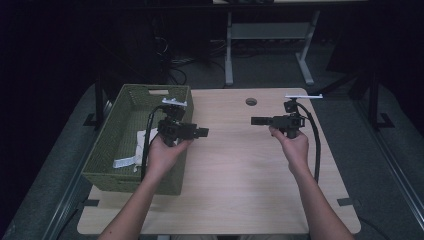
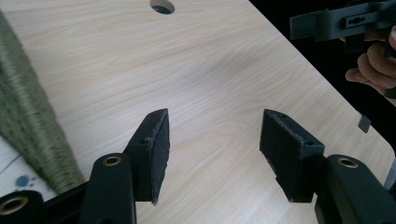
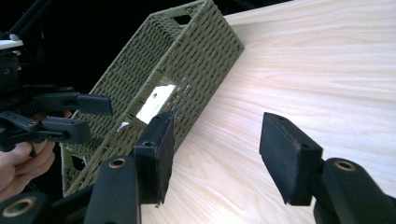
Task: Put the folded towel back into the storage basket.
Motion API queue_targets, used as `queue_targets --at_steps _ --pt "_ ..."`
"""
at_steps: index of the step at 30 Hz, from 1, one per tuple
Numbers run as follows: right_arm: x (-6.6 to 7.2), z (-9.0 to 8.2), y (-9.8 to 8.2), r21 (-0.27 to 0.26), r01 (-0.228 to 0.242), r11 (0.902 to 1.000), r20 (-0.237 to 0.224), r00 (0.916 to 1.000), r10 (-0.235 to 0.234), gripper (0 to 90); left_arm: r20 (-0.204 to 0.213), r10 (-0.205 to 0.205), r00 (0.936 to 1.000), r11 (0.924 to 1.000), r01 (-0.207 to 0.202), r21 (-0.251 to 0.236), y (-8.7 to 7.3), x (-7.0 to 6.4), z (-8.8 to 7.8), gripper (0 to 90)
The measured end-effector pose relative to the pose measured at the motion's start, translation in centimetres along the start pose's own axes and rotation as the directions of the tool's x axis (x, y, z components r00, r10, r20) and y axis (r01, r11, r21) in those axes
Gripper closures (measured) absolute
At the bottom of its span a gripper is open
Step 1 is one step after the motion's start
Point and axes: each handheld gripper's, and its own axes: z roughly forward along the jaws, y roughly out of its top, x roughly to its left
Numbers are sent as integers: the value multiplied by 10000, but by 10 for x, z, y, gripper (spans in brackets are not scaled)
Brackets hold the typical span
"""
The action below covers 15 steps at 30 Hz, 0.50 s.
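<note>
High view: left gripper (image 1: 202,132) and right gripper (image 1: 256,120) hang above the table (image 1: 235,165), jaws apart, holding nothing. A careless swing leftward (the woven basket (image 1: 115,145) is near) could nudge it.

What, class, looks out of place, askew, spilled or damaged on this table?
Nothing stands out. The green woven basket sits upright at the table's left edge with white cloth lying inside. Both hand-held grippers, left and right, are open and hold nothing.
</note>
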Motion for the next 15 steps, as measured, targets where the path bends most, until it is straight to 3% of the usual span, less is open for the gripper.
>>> queue_targets --at_steps 15 --pt "-21 -21 -17 -17 -298 9996 226 9993 298 414 187 223 9996 9994 -228 269 2 -21 27 403"
